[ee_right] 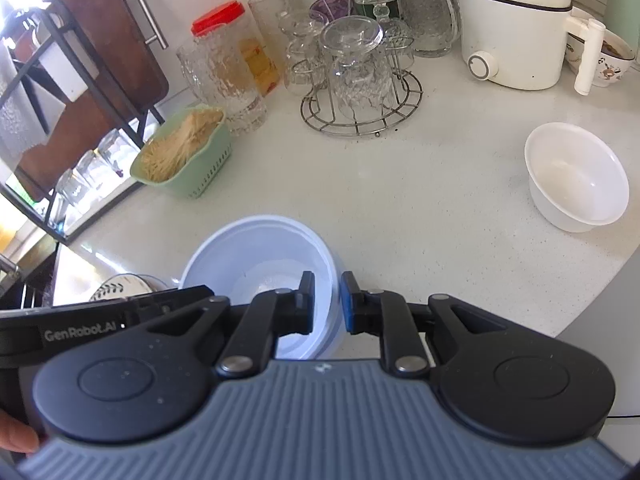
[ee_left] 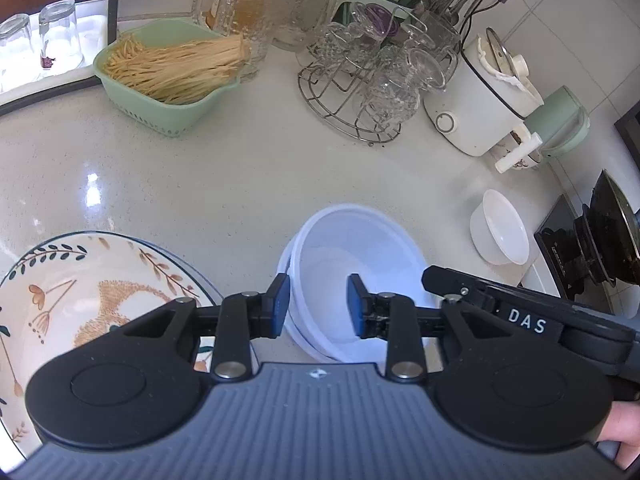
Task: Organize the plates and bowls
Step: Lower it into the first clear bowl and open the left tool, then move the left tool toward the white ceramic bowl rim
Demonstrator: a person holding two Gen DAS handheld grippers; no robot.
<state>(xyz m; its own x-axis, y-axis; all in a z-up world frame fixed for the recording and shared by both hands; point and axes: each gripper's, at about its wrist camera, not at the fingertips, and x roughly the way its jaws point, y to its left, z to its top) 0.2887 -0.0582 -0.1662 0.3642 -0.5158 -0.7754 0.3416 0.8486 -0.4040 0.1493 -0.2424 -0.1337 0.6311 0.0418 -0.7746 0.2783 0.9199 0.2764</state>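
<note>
On the pale bench (ee_left: 248,168), a stack of white bowls (ee_left: 360,272) sat beside a leaf-patterned plate (ee_left: 80,280); the left tool (ee_left: 316,304) straddled the stack's left rim, jaws parted and not pressing; the right tool (ee_right: 326,304) pinched the stack's right rim, nearly closed; another white bowl (ee_right: 576,176) stood well apart.

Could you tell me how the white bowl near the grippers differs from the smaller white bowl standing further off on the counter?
The near white bowl is wider and shallower; the smaller white bowl is narrower and deeper. The near bowl sits nested in another like it, while the smaller bowl stands alone. The right gripper straddles the near bowl's rim and the left gripper hangs open over it; nothing is at the smaller bowl. Both are plain white, upright and empty.
</note>
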